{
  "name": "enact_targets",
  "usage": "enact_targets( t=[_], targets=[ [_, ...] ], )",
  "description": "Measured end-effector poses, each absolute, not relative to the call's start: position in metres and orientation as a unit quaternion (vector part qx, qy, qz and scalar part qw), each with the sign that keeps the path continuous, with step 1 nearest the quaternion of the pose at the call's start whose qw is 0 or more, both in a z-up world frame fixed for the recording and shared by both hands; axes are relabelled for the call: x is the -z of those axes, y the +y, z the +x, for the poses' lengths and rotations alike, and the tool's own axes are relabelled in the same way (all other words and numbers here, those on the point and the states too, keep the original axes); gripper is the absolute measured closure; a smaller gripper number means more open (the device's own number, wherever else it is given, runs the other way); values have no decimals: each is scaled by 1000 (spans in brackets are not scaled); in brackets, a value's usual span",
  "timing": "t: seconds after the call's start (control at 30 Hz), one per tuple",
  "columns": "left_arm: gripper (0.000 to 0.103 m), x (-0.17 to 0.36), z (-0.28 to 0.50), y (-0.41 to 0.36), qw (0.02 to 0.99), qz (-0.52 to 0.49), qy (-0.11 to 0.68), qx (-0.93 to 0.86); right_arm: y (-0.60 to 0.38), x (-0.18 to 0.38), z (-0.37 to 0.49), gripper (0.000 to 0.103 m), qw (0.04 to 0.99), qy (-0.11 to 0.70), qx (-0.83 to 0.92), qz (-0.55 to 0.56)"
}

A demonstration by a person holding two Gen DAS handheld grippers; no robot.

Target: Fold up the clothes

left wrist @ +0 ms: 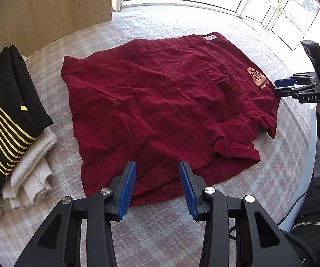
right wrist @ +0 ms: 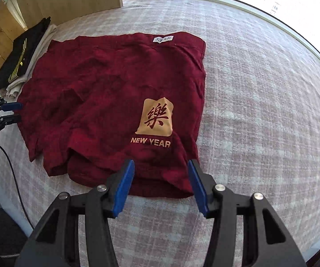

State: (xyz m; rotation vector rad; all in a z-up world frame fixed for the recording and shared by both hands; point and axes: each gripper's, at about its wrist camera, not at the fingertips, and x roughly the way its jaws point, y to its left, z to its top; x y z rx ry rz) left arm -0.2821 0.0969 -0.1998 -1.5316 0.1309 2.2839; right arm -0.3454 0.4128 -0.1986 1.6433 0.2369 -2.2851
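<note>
Lying spread and creased on a bed covered with a pale plaid bedspread (right wrist: 260, 102), a dark red pair of shorts (left wrist: 160, 102) is seen from two sides. A gold patch with a Chinese character (right wrist: 155, 118) and the words NEW YEAR is printed on one leg, and a small white label (right wrist: 164, 39) is sewn at the far waistband. The left tool (left wrist: 157, 189) is held just above the near hem of the shorts with its blue-padded fingers (left wrist: 127, 187) spread wide apart; nothing is gripped between them. The right tool (right wrist: 161, 184) is likewise held wide open over the hem of the printed leg, and no cloth is held by it. In the left wrist view the right tool is seen from the side at the edge of the shorts beside the printed patch. A stack of folded clothes is placed beside the shorts: a black garment with yellow stripes (left wrist: 6, 115) is laid on top of a cream ribbed knit (left wrist: 33, 173). A wooden panel (left wrist: 48, 11) is seen behind the stack, and bright windows (left wrist: 282, 4) are seen beyond the bed.
</note>
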Motion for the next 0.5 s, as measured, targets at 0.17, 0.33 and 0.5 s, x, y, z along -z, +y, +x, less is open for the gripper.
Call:
enact_targets(
  t=[0.17, 0.33, 0.5],
  targets=[
    [64, 202, -281, 92, 189, -551, 44, -812, 435, 201, -333, 59, 155, 67, 797, 580],
    [64, 205, -279, 89, 189, -556, 41, -809, 431, 204, -332, 69, 159, 85, 798, 575],
    [64, 205, -278, 89, 191, -556, 41, -808, 428, 208, -334, 69, 158, 106, 797, 574]
  ],
)
